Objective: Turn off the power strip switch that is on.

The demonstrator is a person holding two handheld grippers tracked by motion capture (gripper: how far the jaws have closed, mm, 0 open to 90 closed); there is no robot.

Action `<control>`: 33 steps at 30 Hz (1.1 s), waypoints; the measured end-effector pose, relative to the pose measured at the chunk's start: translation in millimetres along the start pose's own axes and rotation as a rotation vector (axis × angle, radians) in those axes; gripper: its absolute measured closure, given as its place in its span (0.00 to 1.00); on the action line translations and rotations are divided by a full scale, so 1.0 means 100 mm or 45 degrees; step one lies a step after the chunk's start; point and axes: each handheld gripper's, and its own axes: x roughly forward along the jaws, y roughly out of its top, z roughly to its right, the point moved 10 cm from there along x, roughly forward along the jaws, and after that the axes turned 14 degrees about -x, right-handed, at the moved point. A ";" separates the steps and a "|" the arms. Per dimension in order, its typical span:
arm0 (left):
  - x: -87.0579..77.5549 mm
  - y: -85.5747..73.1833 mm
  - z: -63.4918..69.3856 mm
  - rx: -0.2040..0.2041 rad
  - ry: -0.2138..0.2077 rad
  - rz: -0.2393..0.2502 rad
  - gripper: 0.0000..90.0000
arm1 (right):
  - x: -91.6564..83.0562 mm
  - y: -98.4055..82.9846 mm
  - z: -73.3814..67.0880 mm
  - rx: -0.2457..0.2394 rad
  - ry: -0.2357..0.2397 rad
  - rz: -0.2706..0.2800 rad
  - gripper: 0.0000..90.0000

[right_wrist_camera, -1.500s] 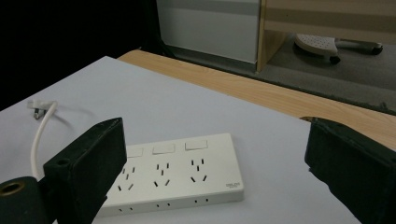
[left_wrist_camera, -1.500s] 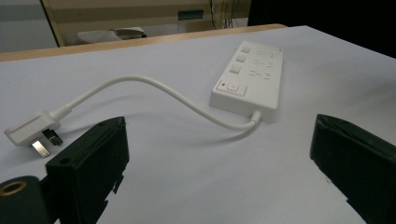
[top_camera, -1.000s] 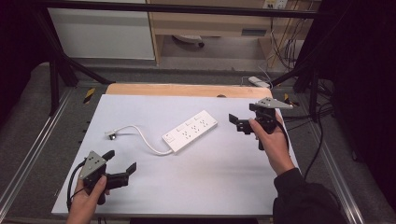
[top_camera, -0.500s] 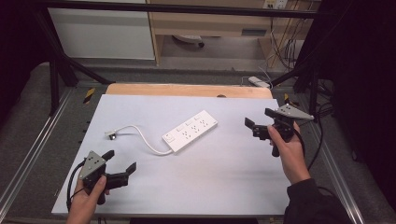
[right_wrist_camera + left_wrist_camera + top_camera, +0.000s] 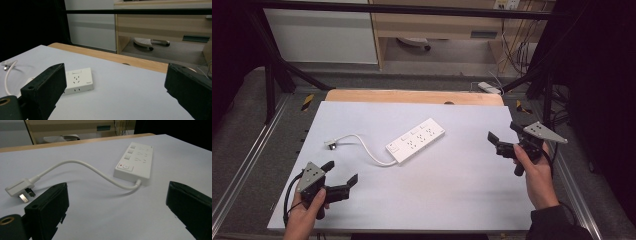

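A white power strip [image 5: 416, 140] lies at an angle in the middle of the white table top [image 5: 452, 200]. Its short white cable curls left to a white plug [image 5: 331, 145] lying flat. My left gripper [image 5: 339, 176] hovers near the front left corner, open and empty, aimed at the strip [image 5: 135, 161] and plug [image 5: 20, 190]. My right gripper [image 5: 502, 134] is held at the right edge of the table, open and empty, with the strip's far end [image 5: 77, 81] ahead of it to the left.
A wooden strip [image 5: 412, 96] borders the table's far edge. Black frame bars [image 5: 272, 75] stand at both sides. Behind the table are a wooden shelf unit [image 5: 437, 25] and another white power strip [image 5: 488, 88] on the floor with cables.
My right gripper has moved right and toward the near side, from beside the power strip's end out to the table's right edge. The left gripper has stayed put.
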 end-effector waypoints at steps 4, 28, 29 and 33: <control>0.00 0.00 0.01 -0.009 -0.009 0.001 0.05 | -0.08 -0.07 0.01 0.008 -0.019 0.010 0.04; 0.00 0.00 0.01 -0.005 -0.006 0.001 0.05 | -0.27 -0.77 -0.22 0.001 -0.004 -0.064 0.04; 0.00 0.00 0.01 -0.004 -0.006 0.002 0.05 | -0.27 -0.79 -0.25 -0.004 0.003 -0.069 0.04; 0.00 0.00 0.01 -0.005 -0.005 0.000 0.05 | -0.23 -0.86 -0.37 -0.019 0.045 -0.089 0.04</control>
